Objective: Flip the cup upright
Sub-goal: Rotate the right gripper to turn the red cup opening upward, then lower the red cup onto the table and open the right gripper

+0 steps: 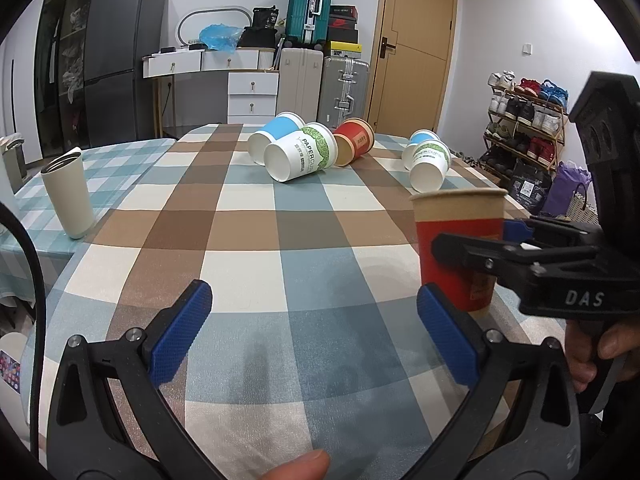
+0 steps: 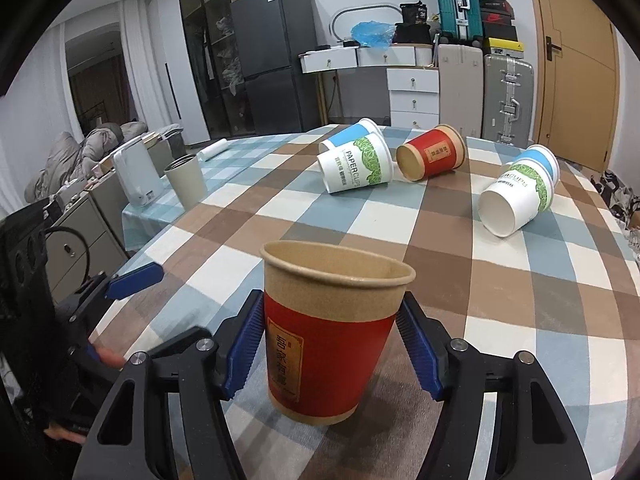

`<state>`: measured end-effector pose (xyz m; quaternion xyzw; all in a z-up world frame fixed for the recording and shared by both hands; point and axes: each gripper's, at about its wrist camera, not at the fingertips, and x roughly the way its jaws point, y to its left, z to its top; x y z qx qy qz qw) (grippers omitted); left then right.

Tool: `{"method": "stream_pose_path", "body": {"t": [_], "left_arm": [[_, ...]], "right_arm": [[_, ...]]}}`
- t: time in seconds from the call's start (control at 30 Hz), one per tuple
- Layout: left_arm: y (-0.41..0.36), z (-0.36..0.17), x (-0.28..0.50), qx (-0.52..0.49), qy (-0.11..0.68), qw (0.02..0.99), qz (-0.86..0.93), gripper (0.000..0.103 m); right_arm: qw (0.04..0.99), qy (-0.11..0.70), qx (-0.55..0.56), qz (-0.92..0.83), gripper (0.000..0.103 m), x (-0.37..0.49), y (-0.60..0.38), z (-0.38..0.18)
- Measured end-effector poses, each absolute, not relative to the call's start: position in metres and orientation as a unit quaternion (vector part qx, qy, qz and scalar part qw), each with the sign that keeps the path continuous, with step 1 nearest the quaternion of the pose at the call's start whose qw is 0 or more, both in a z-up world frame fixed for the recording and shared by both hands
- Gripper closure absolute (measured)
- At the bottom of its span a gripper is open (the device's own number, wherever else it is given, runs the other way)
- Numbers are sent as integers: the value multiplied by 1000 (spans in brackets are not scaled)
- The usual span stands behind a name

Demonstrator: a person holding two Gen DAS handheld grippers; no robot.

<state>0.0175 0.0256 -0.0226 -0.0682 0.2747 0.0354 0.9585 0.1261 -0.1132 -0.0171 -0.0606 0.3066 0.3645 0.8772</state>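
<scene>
A red and brown paper cup (image 2: 328,332) stands upright on the checked tablecloth (image 2: 500,292), between the blue pads of my right gripper (image 2: 328,344). The pads touch both its sides. It also shows in the left wrist view (image 1: 460,240), at the right, with the right gripper (image 1: 480,240) around it. My left gripper (image 1: 316,332) is open and empty, low over the cloth, left of the cup. Several cups lie on their sides farther back: a second red cup (image 2: 432,156), two white and green cups (image 2: 356,168) (image 2: 516,200), and blue cups behind them.
A beige tumbler (image 1: 68,196) stands upright at the table's left edge. A white appliance (image 2: 136,176) sits beyond it. Suitcases, drawers, a fridge and a shoe rack (image 1: 528,128) line the walls behind the table.
</scene>
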Motion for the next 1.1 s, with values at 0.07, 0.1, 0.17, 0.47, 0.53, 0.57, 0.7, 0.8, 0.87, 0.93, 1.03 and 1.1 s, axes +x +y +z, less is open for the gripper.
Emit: {"method": "stream_pose_path", "body": {"t": [0.07, 0.1, 0.17, 0.47, 0.53, 0.57, 0.7, 0.8, 0.87, 0.93, 1.03, 1.1], "left_arm": [[25, -23, 17, -68, 274, 959, 35, 1], [25, -23, 18, -68, 274, 959, 35, 1], [25, -24, 17, -68, 275, 958, 36, 1], [26, -23, 17, -69, 275, 958, 35, 1], [26, -23, 17, -69, 274, 959, 35, 1], [26, -23, 18, -69, 274, 959, 36, 1], [26, -23, 18, -69, 275, 958, 35, 1], [26, -23, 18, -69, 274, 959, 35, 1], [26, -23, 17, -68, 274, 959, 35, 1], [26, -23, 18, -68, 274, 959, 35, 1], [26, -23, 17, -69, 274, 959, 35, 1], [26, -23, 17, -69, 274, 959, 35, 1]], "right_arm": [[873, 312, -64, 370, 39, 123, -115, -19], [871, 313, -68, 374, 39, 121, -116, -20], [868, 311, -80, 379, 40, 116, -117, -23], [885, 282, -94, 359, 40, 106, -117, -28], [888, 282, -92, 352, 40, 108, -114, -27], [888, 282, -93, 351, 40, 109, -113, -27], [890, 279, -94, 347, 40, 110, -111, -27], [890, 279, -89, 349, 40, 108, -115, -28], [890, 280, -86, 351, 39, 107, -118, -29], [889, 280, -86, 353, 39, 106, -120, -30], [887, 287, -87, 351, 37, 107, -123, -33], [886, 289, -87, 351, 34, 107, -124, -34]]}}
